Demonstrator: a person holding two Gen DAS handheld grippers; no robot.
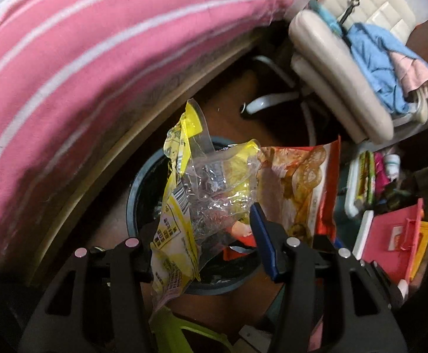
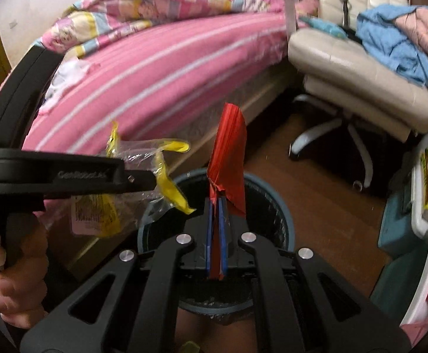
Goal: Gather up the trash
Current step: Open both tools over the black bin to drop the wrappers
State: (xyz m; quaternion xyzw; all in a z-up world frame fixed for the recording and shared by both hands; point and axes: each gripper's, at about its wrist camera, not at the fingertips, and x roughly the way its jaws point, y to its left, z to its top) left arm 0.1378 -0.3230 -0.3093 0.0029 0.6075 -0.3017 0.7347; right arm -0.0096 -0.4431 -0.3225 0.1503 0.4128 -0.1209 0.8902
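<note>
A round dark trash bin with a blue rim (image 1: pixel 131 203) (image 2: pixel 284 206) stands on the wooden floor by the bed. In the left wrist view my left gripper (image 1: pixel 211 235) has its jaws spread, with a crumpled yellow and clear wrapper (image 1: pixel 184 194) hanging between them over the bin; I cannot tell whether they grip it. My right gripper (image 2: pixel 217 203) is shut on a red snack bag (image 2: pixel 228 153) and holds it upright above the bin mouth. The red bag also shows in the left wrist view (image 1: pixel 299 182), and the yellow wrapper and left gripper show at left in the right wrist view (image 2: pixel 167 173).
A bed with a pink striped cover (image 2: pixel 155 67) runs along the left. A cream office chair (image 2: pixel 355 67) with blue clothes stands at the back right. Boxes and clutter (image 1: pixel 390 220) line the right side. A green stool (image 1: pixel 184 335) is near below.
</note>
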